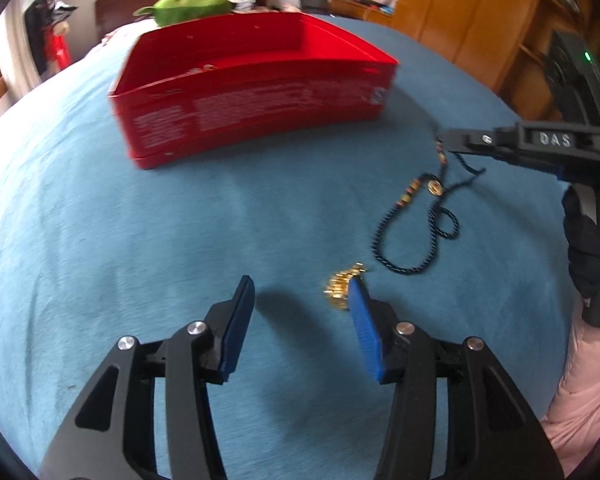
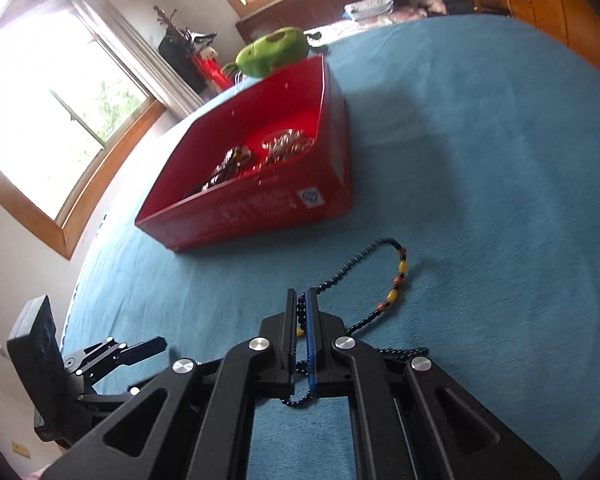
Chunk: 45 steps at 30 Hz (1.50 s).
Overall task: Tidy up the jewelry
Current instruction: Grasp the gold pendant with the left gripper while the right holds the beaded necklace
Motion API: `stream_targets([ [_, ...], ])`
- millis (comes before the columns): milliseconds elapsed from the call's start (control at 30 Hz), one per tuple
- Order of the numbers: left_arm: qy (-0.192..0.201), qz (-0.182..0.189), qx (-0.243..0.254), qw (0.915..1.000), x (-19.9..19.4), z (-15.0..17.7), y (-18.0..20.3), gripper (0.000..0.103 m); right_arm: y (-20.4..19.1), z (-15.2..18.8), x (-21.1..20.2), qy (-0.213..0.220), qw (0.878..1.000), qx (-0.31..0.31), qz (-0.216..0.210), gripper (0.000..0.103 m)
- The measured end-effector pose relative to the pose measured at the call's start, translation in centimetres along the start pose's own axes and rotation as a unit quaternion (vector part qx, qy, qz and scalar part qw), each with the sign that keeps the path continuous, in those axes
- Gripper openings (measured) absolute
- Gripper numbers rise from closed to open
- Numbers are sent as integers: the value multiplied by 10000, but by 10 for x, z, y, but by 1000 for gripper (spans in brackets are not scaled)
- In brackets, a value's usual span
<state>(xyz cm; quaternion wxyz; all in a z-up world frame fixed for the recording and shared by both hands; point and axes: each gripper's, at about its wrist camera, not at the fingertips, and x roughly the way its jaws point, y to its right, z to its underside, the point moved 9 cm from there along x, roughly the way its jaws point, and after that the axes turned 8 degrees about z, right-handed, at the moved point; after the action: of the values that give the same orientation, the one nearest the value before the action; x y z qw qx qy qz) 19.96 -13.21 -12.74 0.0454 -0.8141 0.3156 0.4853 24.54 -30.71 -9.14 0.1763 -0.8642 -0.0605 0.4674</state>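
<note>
A red open box point(image 1: 256, 92) stands on the blue bedspread; in the right wrist view the box point(image 2: 260, 208) holds several jewelry pieces point(image 2: 284, 146). My right gripper point(image 2: 300, 300) is shut on a dark beaded necklace point(image 2: 396, 276) with yellow and orange beads. In the left wrist view the right gripper point(image 1: 452, 140) lifts one end of this necklace point(image 1: 420, 220), the rest lying looped on the bedspread. My left gripper point(image 1: 302, 290) is open, low over the bedspread. A small gold jewelry piece point(image 1: 340, 286) lies at its right fingertip.
A green plush toy point(image 1: 192, 6) lies behind the box. A wooden headboard point(image 1: 180, 4) and windows are at the far side, a wooden wardrobe point(image 1: 472, 12) on the right. Pink fabric point(image 1: 580, 380) is at the bed's right edge.
</note>
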Motion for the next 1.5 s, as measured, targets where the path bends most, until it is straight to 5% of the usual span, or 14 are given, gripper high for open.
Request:
stream_targets([
  [333,-238,123,394,9989,14,6,21,52,3,1,8,-102,9999,60,2,5],
  [500,-308,30,594,9978,19,5,25,20,3,1,11,-135,9999,75,-16,5],
  [633,-247,-90,742,9969,20,6,29,20,6,1,10,-142,9998,114,-5,7],
  [800,24,-287,340,9990,8,1,9,19,9,4,9,-197,9996,183,11,7],
  [900,205,-246,-38,9995,-5,-4,-10,19,12,9,6,-256,9993,248,88,20],
  [1000,350,-329,-332,9983,-14,-7,-28,19,20,14,4,-345,9983,371,295,52],
  [1200,463,-328,-735,9957,-25,-7,-49,19,28,19,14,-530,9965,419,490,58],
  [1367,491,-305,-753,9955,-27,-7,-48,19,-6,24,26,-693,9974,60,165,66],
  [1500,498,-273,-772,9954,-28,-7,-52,19,-26,24,37,-698,9961,-305,453,67],
])
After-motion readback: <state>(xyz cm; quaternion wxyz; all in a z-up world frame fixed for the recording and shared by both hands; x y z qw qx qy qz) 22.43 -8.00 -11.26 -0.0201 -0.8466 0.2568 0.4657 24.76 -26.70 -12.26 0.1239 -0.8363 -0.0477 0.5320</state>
